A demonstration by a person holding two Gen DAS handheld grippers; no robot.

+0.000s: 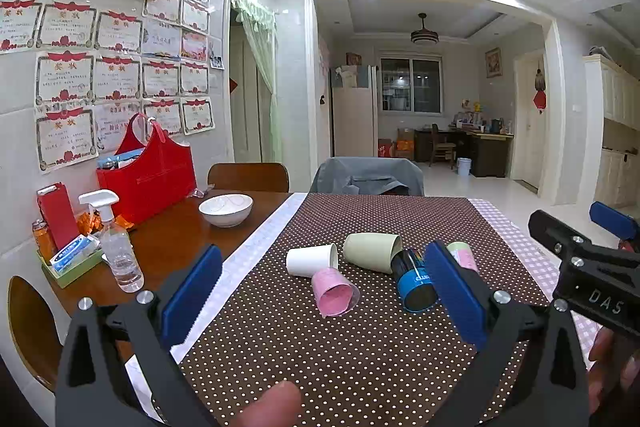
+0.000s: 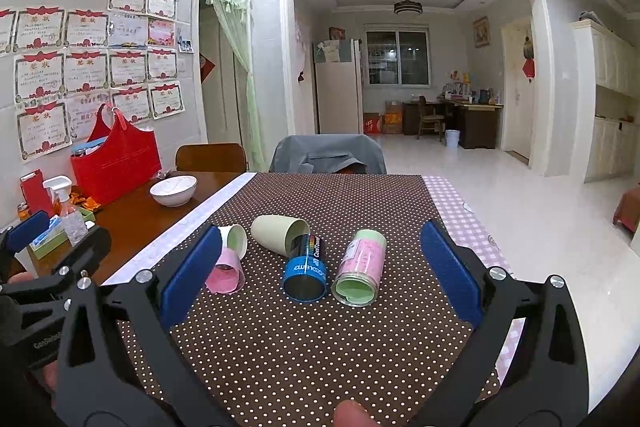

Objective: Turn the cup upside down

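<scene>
Several cups lie on their sides on the brown dotted cloth (image 1: pixel 340 359): a white paper cup (image 1: pixel 310 260), a pale green cup (image 1: pixel 370 251), a pink cup (image 1: pixel 334 291), a blue-and-black cup (image 1: pixel 412 281) and a pink-and-green cup (image 2: pixel 360 269). The same cups show in the right wrist view: white (image 2: pixel 234 238), pale green (image 2: pixel 278 231), pink (image 2: pixel 225 271), blue (image 2: pixel 305 273). My left gripper (image 1: pixel 320 291) is open and empty, short of the cups. My right gripper (image 2: pixel 320 269) is open and empty, its fingers apart on either side of the group.
A white bowl (image 1: pixel 226 209), a spray bottle (image 1: pixel 116 247), a red bag (image 1: pixel 150 171) and a green tray of small items (image 1: pixel 70 263) stand on the wooden table at left. Chairs (image 1: pixel 368 177) stand at the far edge. The cloth's right edge (image 2: pixel 476 227) drops to the floor.
</scene>
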